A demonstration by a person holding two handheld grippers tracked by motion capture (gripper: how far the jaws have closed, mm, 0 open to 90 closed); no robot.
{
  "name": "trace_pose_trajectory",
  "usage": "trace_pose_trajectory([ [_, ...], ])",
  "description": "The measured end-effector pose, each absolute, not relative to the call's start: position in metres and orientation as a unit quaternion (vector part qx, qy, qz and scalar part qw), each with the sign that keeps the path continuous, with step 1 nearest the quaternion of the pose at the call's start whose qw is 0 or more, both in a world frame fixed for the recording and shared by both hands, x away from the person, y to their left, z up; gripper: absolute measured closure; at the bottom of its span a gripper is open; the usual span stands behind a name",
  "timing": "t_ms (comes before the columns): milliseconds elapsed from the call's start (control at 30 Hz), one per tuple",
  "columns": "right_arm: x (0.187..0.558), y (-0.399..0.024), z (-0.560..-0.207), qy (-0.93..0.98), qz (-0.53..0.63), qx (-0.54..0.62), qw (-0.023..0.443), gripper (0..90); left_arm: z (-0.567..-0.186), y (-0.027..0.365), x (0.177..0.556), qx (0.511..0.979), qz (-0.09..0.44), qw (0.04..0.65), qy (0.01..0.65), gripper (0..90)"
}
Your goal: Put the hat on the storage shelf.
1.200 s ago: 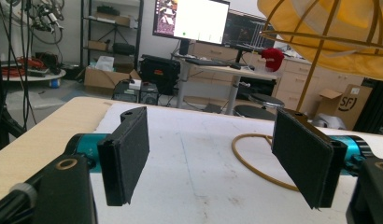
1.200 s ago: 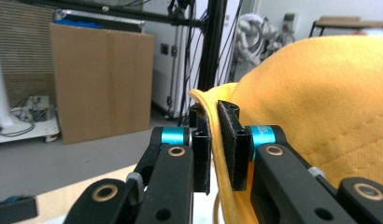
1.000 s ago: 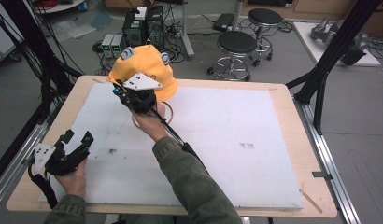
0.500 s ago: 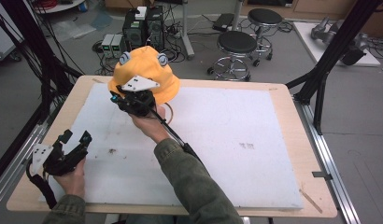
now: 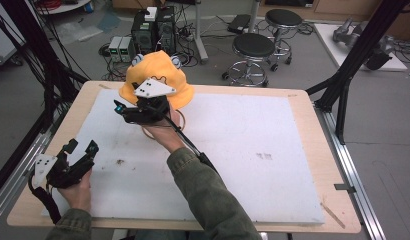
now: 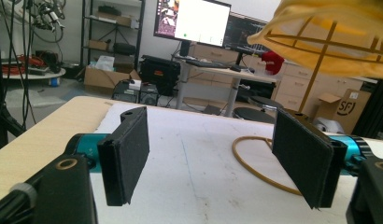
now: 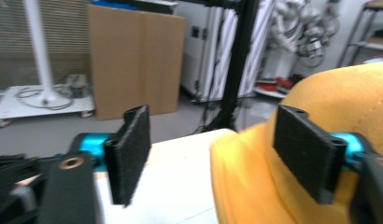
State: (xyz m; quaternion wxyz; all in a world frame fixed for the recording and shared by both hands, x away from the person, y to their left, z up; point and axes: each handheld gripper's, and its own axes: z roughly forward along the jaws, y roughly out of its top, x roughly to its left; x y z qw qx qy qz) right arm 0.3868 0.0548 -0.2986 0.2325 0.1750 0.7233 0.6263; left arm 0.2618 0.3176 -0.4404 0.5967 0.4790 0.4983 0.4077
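The left gripper (image 5: 80, 150) rests at the near left of the white mat (image 5: 273, 150), jaws spread wide, gripping nothing. Farther on, the right gripper (image 5: 124, 107) hovers beside the yellow hat (image 5: 158, 70), jaws apart; the hat lies at its 1 o'clock, its brim (image 7: 236, 182) between the pads. A wire ring (image 6: 255, 163) lies on the mat beneath.

High view overhead; gripper views low, table-level.

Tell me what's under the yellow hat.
A tan wire frame props the yellow hat above the white table mat, with a ring base on it. The frame's top is covered by fabric.
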Motion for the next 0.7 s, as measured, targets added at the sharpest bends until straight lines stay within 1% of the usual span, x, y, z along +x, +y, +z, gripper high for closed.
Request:
trace_pose_trajectory([
  [67, 0.386, 0.051, -0.296, 0.714, 0.634, 0.175, 0.239, 20.0, -0.441, 0.318, 0.262, 0.480, 0.408, 0.596, 0.498, 28.0],
  [200, 0.382, 0.044, -0.289, 0.685, 0.652, 0.186, 0.266, 11.3, -0.440, 0.318, 0.262, 0.480, 0.409, 0.596, 0.497, 28.0],
  [300, 0.381, 0.035, -0.284, 0.670, 0.660, 0.191, 0.280, 9.4, -0.440, 0.318, 0.262, 0.479, 0.409, 0.597, 0.497, 27.9],
  [467, 0.378, 0.012, -0.279, 0.644, 0.670, 0.209, 0.306, 9.4, -0.440, 0.316, 0.262, 0.480, 0.408, 0.598, 0.495, 28.0],
  [500, 0.377, 0.000, -0.275, 0.632, 0.675, 0.217, 0.314, 9.4, -0.440, 0.315, 0.263, 0.483, 0.408, 0.598, 0.492, 27.9],
  [567, 0.376, -0.007, -0.273, 0.627, 0.678, 0.220, 0.316, 9.4, -0.440, 0.314, 0.262, 0.484, 0.408, 0.598, 0.492, 28.0],
  [633, 0.374, -0.021, -0.269, 0.616, 0.683, 0.226, 0.319, 9.4, -0.440, 0.313, 0.262, 0.485, 0.409, 0.598, 0.490, 27.9],
  [700, 0.369, -0.044, -0.265, 0.602, 0.686, 0.237, 0.334, 9.5, -0.440, 0.313, 0.262, 0.486, 0.409, 0.597, 0.490, 27.9],
])
